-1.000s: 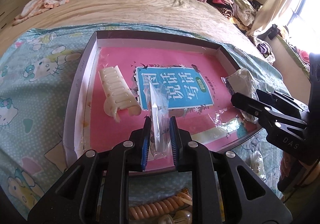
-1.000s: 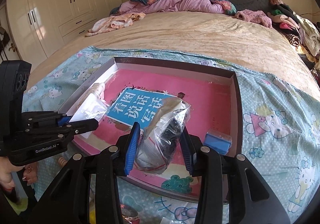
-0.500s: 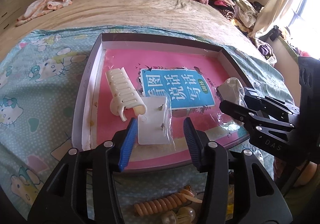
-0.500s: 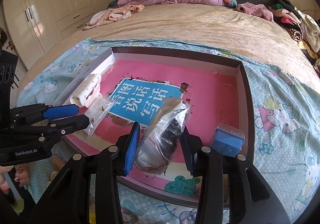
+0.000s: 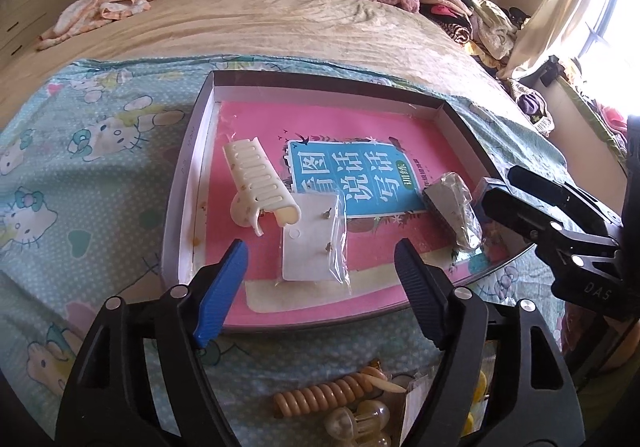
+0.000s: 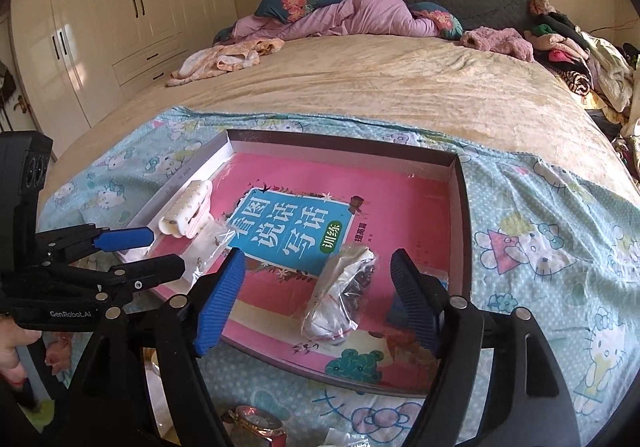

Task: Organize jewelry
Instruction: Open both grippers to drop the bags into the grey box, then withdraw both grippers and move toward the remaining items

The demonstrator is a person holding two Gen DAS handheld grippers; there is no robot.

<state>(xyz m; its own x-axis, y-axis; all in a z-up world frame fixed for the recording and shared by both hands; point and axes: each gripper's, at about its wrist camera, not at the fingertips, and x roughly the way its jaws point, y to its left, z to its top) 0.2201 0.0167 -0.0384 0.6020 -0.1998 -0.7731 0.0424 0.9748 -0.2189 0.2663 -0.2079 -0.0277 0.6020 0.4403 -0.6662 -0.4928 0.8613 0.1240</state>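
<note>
A shallow grey box point(image 5: 188, 167) point(image 6: 460, 215) with a pink and blue book cover as its floor lies on the bed. In it rest a cream hair claw point(image 5: 256, 183) point(image 6: 186, 213), a clear packet with an earring card point(image 5: 312, 239) point(image 6: 204, 251) and a crumpled clear bag of dark jewelry point(image 6: 340, 295) point(image 5: 452, 211). My left gripper point(image 5: 320, 279) hovers over the earring packet, its jaws opening, pads off it. My right gripper point(image 6: 316, 287) straddles the crumpled bag, jaws opening, pads apart from it.
Outside the box's near edge lie a tan spiral hair tie point(image 5: 324, 395), a clear claw clip point(image 5: 356, 423) and a wristwatch point(image 6: 256, 427). The sheet is a cat-print blue cloth point(image 6: 560, 247). Piled clothes point(image 6: 580, 47) line the bed's far right; wardrobes point(image 6: 100, 27) stand at left.
Both grippers went from shut on their packets to wide apart. The earring packet fell flat beside the hair claw, and the crumpled bag now lies on the box floor.
</note>
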